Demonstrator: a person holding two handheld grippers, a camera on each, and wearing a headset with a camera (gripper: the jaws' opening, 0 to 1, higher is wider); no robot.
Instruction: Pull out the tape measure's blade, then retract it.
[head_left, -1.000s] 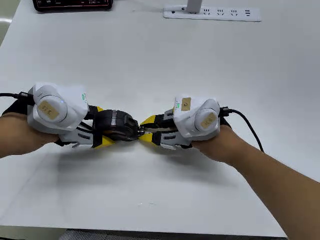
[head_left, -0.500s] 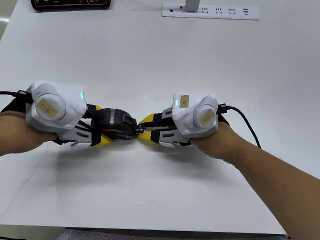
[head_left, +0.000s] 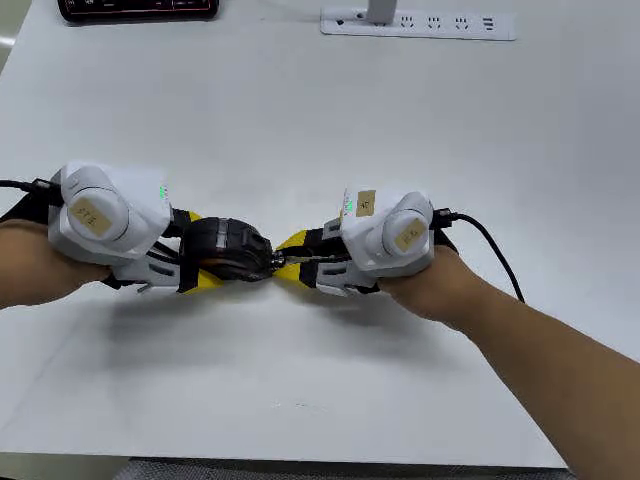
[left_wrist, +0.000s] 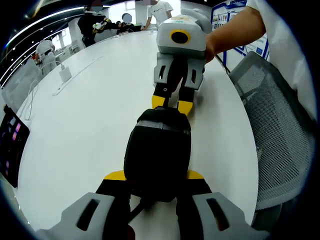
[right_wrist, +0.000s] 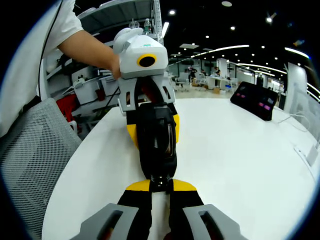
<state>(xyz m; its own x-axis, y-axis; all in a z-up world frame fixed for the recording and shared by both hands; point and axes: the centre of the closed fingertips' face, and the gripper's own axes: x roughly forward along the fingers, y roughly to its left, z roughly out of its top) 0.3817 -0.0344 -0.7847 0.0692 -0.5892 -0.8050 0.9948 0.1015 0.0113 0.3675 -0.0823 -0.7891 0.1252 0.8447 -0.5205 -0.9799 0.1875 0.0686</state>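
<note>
A black tape measure (head_left: 228, 249) rests on the white table (head_left: 300, 120); my left gripper (head_left: 205, 251) is shut on its case from the left. In the left gripper view the case (left_wrist: 157, 150) sits between the yellow-tipped jaws of the left gripper (left_wrist: 156, 176). My right gripper (head_left: 290, 259) meets the case's mouth from the right. In the right gripper view the right gripper (right_wrist: 159, 186) is shut on the blade's end hook (right_wrist: 159, 180), right against the case (right_wrist: 157, 132). No length of blade shows outside the case.
A white power strip (head_left: 418, 23) and a dark device (head_left: 135, 8) lie at the table's far edge. A black cable (head_left: 490, 250) trails from the right gripper. The table's near edge (head_left: 300, 465) runs just below the hands. A grey mesh chair (left_wrist: 270, 115) stands beside the table.
</note>
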